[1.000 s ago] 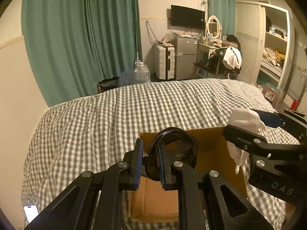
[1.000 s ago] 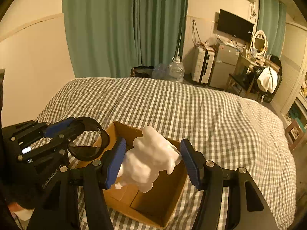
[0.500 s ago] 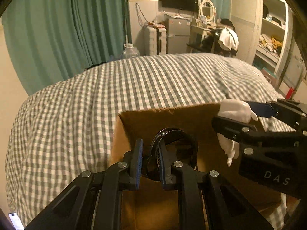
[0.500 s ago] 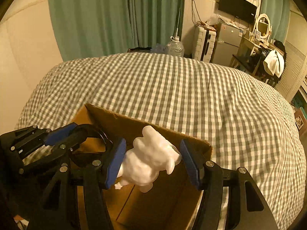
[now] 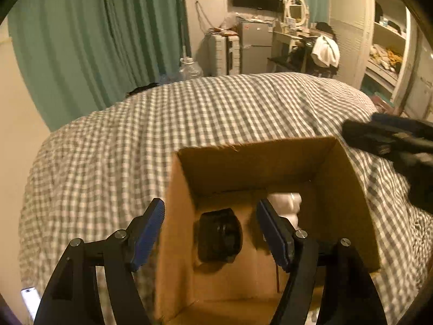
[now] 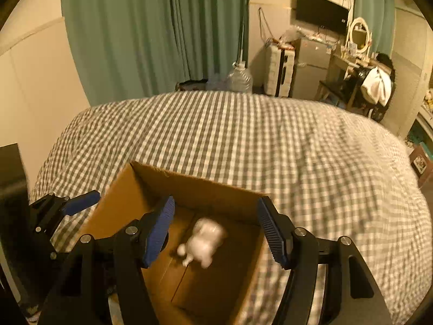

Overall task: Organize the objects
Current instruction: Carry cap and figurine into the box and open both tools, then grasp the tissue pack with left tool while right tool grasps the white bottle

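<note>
Both tools hang over the cardboard box (image 5: 349, 189) on the bed. Left hand-held gripper (image 5: 209, 233) has just been opening: half a second ago its blue pads were clamped on the black round object, and now the jaws stand wide apart with nothing pressed between them. That black object (image 5: 219, 239) lies loose on the box floor, seen through the gap between the fingers, close to the box's left wall. Right hand-held gripper (image 6: 215, 230) has also just been opening further; a second ago the white toy sat between its pads above the box, and now the jaws are spread and empty. The white toy (image 6: 203, 242) rests on the box floor below them, blurred, just right of the black object; in the left wrist view only part of it shows behind the right-hand finger. In that view the right hand-held gripper also appears at the right edge, above the box's far right corner, no longer carrying anything white.

Beyond the box the checked bedspread (image 6: 243, 140) stretches away. Past the bed stand green curtains (image 5: 94, 40), a clear water jug (image 6: 239, 78) on the floor, a white suitcase (image 5: 224, 54) and a dark screen (image 6: 320, 12) on the wall.
</note>
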